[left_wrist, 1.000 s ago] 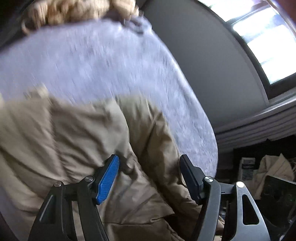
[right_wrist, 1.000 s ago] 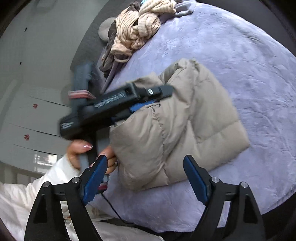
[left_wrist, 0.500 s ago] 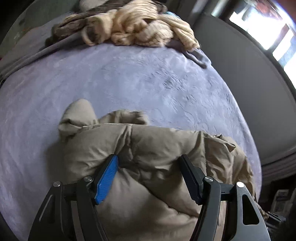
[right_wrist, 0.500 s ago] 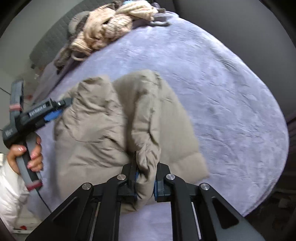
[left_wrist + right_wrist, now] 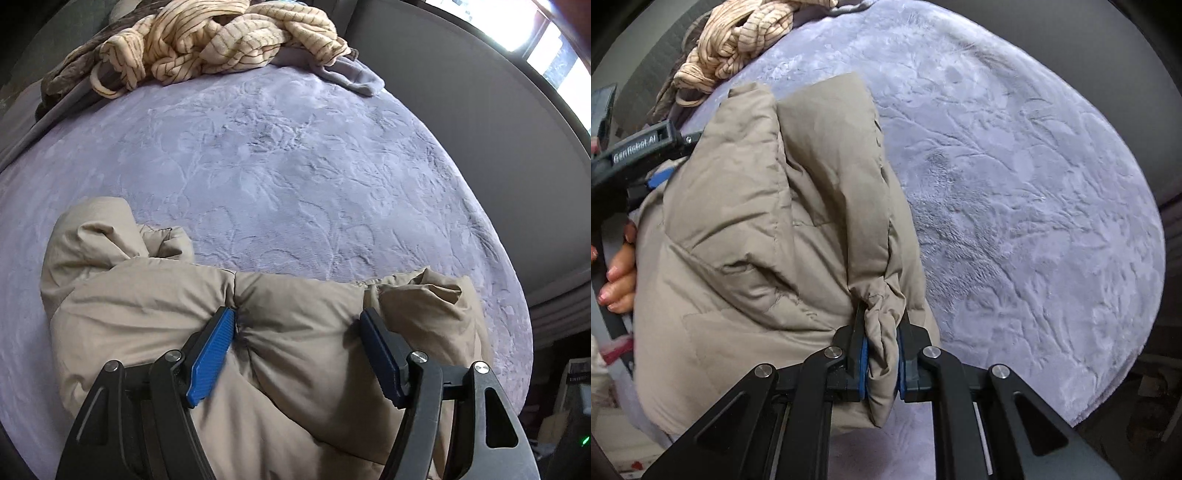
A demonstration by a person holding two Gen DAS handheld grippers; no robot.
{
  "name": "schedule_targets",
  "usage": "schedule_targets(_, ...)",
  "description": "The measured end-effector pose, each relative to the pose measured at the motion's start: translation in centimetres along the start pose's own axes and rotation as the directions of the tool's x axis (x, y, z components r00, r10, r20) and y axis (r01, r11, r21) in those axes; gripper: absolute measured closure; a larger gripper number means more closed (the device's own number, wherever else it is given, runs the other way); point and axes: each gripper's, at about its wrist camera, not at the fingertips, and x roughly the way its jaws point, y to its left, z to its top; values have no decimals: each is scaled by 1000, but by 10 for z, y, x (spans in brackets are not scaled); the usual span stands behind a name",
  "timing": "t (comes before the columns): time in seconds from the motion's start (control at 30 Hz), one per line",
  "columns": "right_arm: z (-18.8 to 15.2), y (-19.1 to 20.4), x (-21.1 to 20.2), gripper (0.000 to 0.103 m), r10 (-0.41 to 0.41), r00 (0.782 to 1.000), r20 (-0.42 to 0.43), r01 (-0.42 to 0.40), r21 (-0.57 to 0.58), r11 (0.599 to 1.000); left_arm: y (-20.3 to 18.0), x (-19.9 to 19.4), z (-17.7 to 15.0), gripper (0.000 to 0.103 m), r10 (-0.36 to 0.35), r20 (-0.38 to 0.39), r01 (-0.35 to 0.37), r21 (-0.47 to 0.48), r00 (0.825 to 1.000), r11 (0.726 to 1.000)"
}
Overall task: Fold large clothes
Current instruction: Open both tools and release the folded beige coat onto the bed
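Observation:
A beige puffer jacket [image 5: 147,306] lies bunched on a lilac plush bedspread [image 5: 295,166]. My left gripper [image 5: 297,343] has a thick padded roll of the jacket between its blue pads, which press into the fabric on both sides. In the right wrist view the jacket [image 5: 757,221] fills the left half. My right gripper [image 5: 881,350] is shut on a narrow bunched fold at the jacket's near edge. The left gripper [image 5: 646,147] shows at the jacket's far left side, with a person's hand [image 5: 618,269] on its handle.
A heap of cream striped clothes [image 5: 214,37] with darker garments lies at the bed's far end, also the striped heap [image 5: 738,48] in the right view. Bare bedspread [image 5: 1015,184] stretches right of the jacket. A grey wall and bright window [image 5: 546,40] lie beyond the bed.
My right gripper went from wide open to shut on the jacket's edge fold. Both grippers dropped and tilted down toward the bed, and the jacket settled lower on the bedspread.

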Motion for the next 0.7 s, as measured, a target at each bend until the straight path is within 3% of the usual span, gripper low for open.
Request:
schedule_targets(0.17,8,-14,-44,85,90,993,71,-92,30,995,5,3,1,30,-5,-9,5,-12,1000,1000)
schedule_targets(0.3,15,-1,-73,85,208,970,124,-204,-42,978,3,3,1,30,5,-14,-5,-7,1000,1000)
schedule_targets(0.37,16,16,-70,85,250,965,78,-242,-106,965,3,-1,2,30,17,-18,-17,-9,1000,1000)
schedule_targets(0.47,14,38,-49,85,212,977,-6,-209,-200,957,5,-14,1,30,40,-19,-40,-17,999,999)
schedule_targets(0.57,10,39,-24,85,183,978,-97,-200,-211,957,9,-32,-4,30,74,-19,-75,-16,997,997)
schedule_targets(0.7,7,32,-8,81,197,969,-152,-224,-192,955,12,-56,-18,30,135,-27,-135,-9,991,991)
